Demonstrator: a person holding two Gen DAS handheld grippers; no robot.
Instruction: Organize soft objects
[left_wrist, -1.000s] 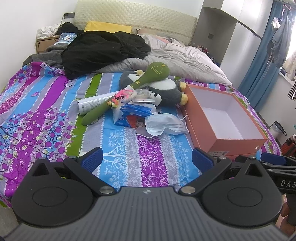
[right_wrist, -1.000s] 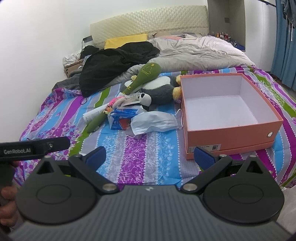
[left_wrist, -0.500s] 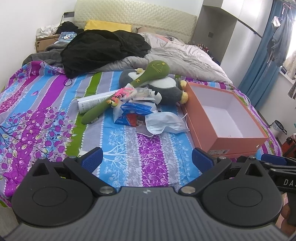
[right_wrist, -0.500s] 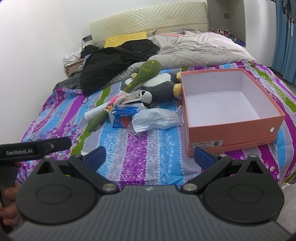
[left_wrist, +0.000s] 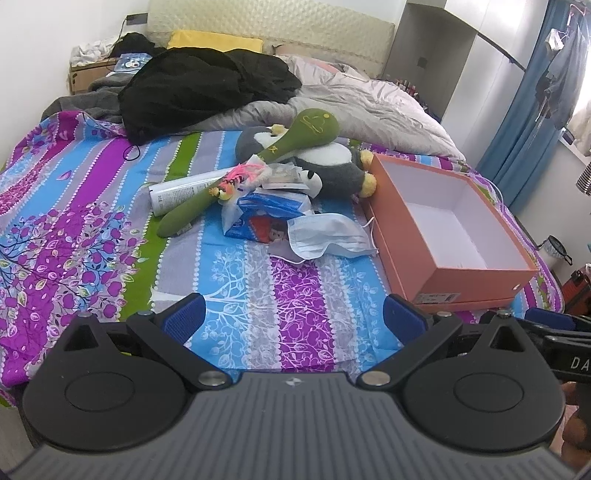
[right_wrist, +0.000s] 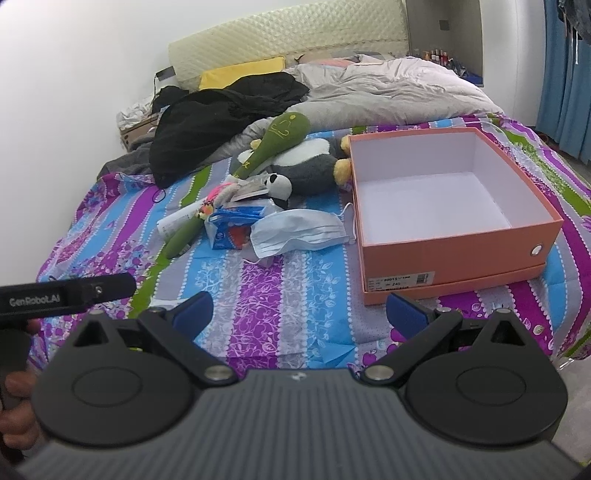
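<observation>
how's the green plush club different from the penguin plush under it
The green plush club is long and thin with a rounded head, while the penguin plush is squat and bulky. The club is plain green with yellow marks; the penguin is grey and white with yellow feet. The club lies slanted on top, the penguin beneath it. Both rest on the striped bedspread beside the orange box.

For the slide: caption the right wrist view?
Open right gripper faces an empty orange box beside a face mask.
</observation>
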